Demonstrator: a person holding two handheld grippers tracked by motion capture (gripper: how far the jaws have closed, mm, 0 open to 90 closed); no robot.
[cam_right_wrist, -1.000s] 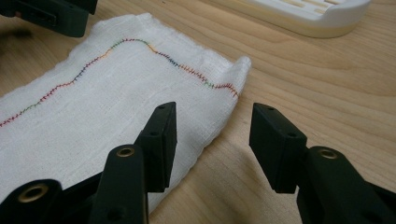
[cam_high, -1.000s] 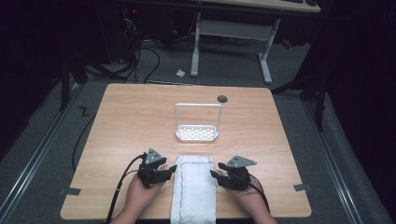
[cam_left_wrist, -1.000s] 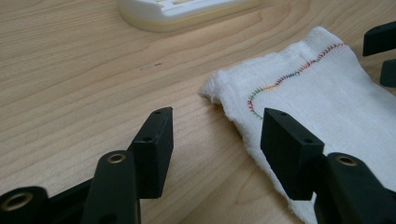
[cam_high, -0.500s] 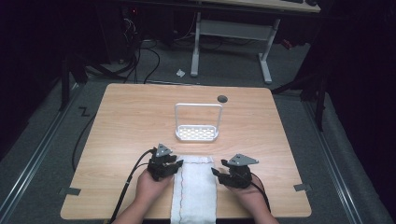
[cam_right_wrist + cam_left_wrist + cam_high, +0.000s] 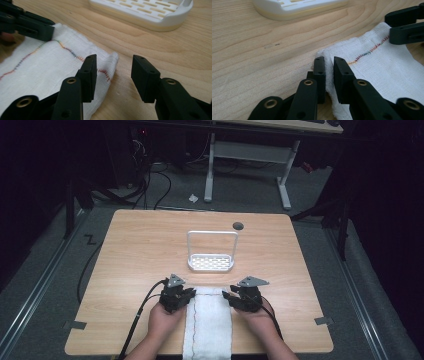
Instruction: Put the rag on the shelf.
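Looking down from the high view, a white cloth [image 5: 207, 322] lies low in the middle of the frame on the table [image 5: 130, 250], hanging over its near edge, with the left gripper [image 5: 186, 295] at its upper left corner and the right gripper [image 5: 227, 296] at its upper right; a white rack [image 5: 211, 262] stands just above, apart from the cloth. In the left gripper view the jaws are nearly pressed together with a ridge of the cloth [image 5: 382, 65] pinched between them at lower centre, and the other gripper's jaws sit at the upper right edge. In the right gripper view the jaws are spread wide, one over the corner of the cloth [image 5: 50, 72] and one over bare wood (nothing held yet), the rack [image 5: 147, 12] at the top. To do this well, I judge the right jaws should drop onto the hem and close on both layers before either hand lifts, keeping both corners level.
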